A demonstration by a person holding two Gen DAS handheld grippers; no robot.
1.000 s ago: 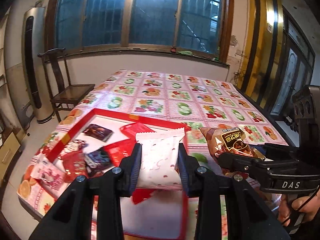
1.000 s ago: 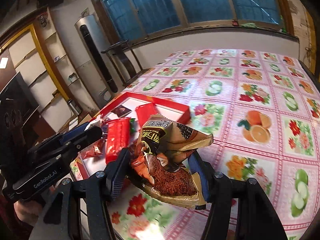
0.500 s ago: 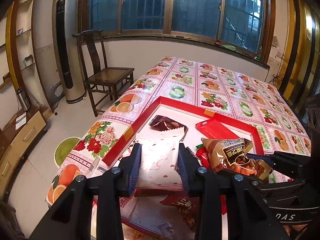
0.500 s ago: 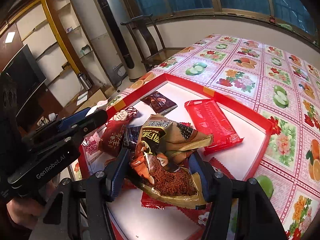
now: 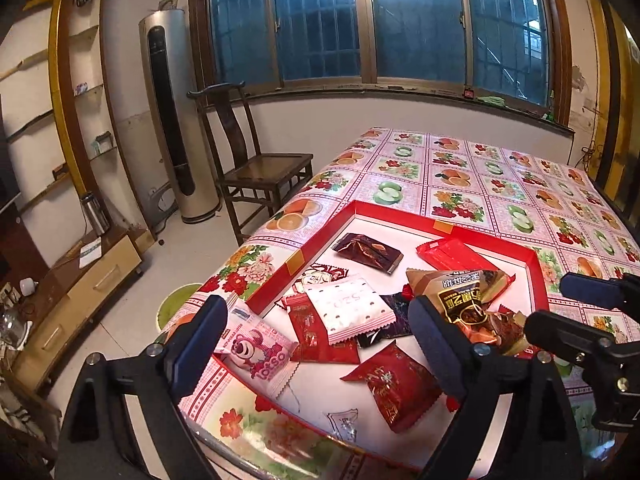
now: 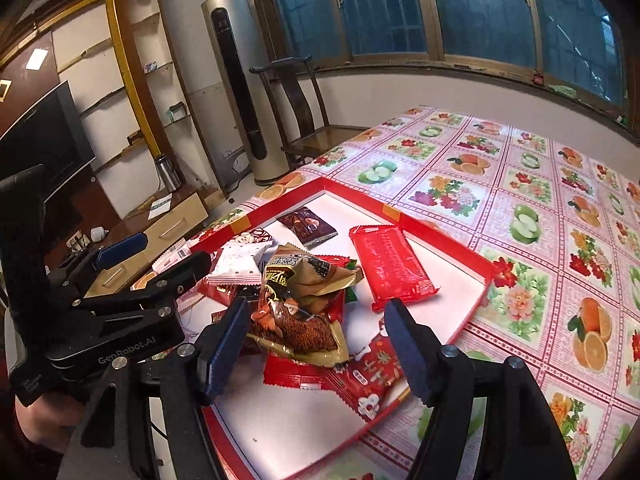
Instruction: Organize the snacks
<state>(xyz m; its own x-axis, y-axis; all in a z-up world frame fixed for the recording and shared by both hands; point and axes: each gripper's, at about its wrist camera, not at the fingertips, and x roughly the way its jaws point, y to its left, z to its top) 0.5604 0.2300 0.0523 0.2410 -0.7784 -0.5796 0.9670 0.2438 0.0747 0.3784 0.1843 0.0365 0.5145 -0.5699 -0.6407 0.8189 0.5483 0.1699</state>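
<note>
Snack packets (image 5: 347, 312) in tray (image 5: 304, 254)

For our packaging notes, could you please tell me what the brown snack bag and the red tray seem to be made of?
Brown bag: glossy plastic film, likely; it crinkles and glints. Red tray: probably coated cardboard; thin folded walls, taped corners, matte white floor.

Glossy plastic tablecloth (image 5: 452, 176), crinkly foil packets (image 5: 368, 254)

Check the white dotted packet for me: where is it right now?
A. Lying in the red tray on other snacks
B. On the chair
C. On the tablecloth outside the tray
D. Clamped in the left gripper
A: the white packet lies on the snack pile inside the red tray, ahead of the left gripper, whose jaws have just been opening and stand wide with nothing between them.
</note>
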